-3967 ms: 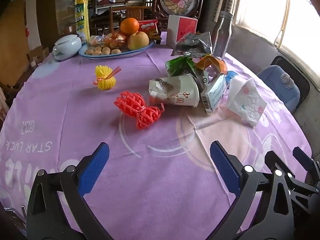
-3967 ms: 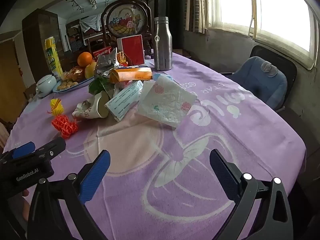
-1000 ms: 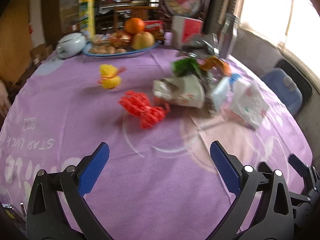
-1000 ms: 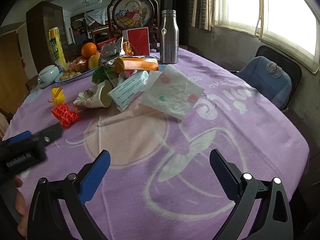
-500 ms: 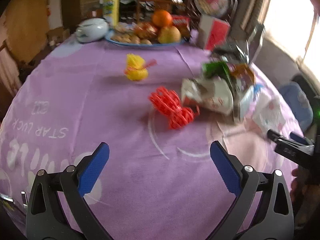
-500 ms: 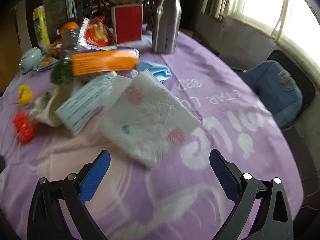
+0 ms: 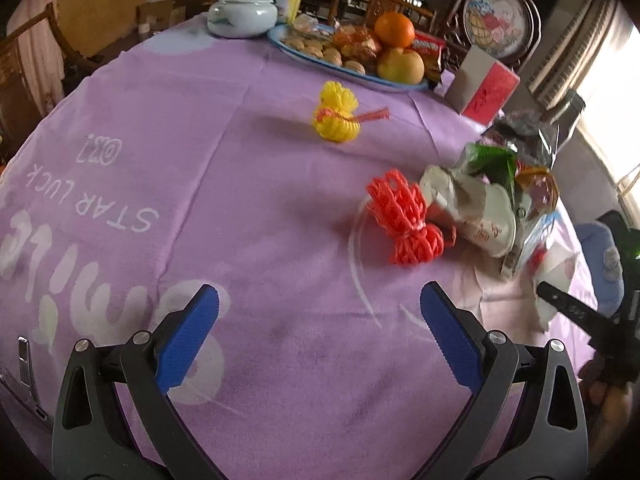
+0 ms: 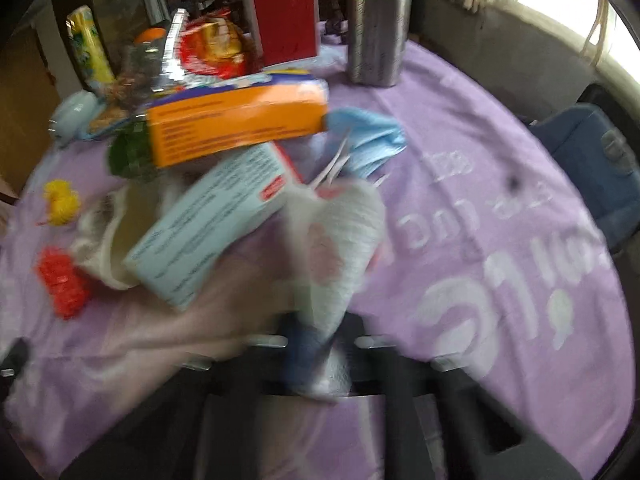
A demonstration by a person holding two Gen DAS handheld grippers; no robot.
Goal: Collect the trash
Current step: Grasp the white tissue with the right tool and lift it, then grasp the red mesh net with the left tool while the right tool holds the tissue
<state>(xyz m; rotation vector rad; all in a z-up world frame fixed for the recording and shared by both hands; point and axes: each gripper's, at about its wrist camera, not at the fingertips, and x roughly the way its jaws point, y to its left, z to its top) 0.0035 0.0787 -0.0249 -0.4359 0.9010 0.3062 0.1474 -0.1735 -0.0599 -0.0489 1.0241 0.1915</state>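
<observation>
A heap of trash lies on the purple tablecloth (image 7: 248, 184): a crushed paper cup (image 7: 472, 212), a green wrapper (image 7: 494, 162), an orange box (image 8: 236, 126), a pale blue box (image 8: 212, 220) and a blue cloth (image 8: 368, 140). My right gripper (image 8: 316, 356) is shut on a white printed napkin (image 8: 340, 240), pinched up into a fold; this view is blurred. That gripper shows as a black arm (image 7: 576, 316) at the right edge of the left wrist view. My left gripper (image 7: 320, 336) hangs open over bare cloth, short of the red foam net (image 7: 404, 220). A yellow foam net (image 7: 336, 114) lies farther back.
A plate of fruit and pastries (image 7: 360, 52), a white lidded pot (image 7: 242, 14), a red box (image 8: 286, 36) and a steel bottle (image 8: 378, 20) stand at the far side. A blue padded chair (image 8: 592, 152) sits beyond the table's right edge.
My right gripper has closed on the white napkin, which now stands bunched up between the jaws instead of lying flat. My left gripper has swung left and lower; the trash heap now sits farther right.
</observation>
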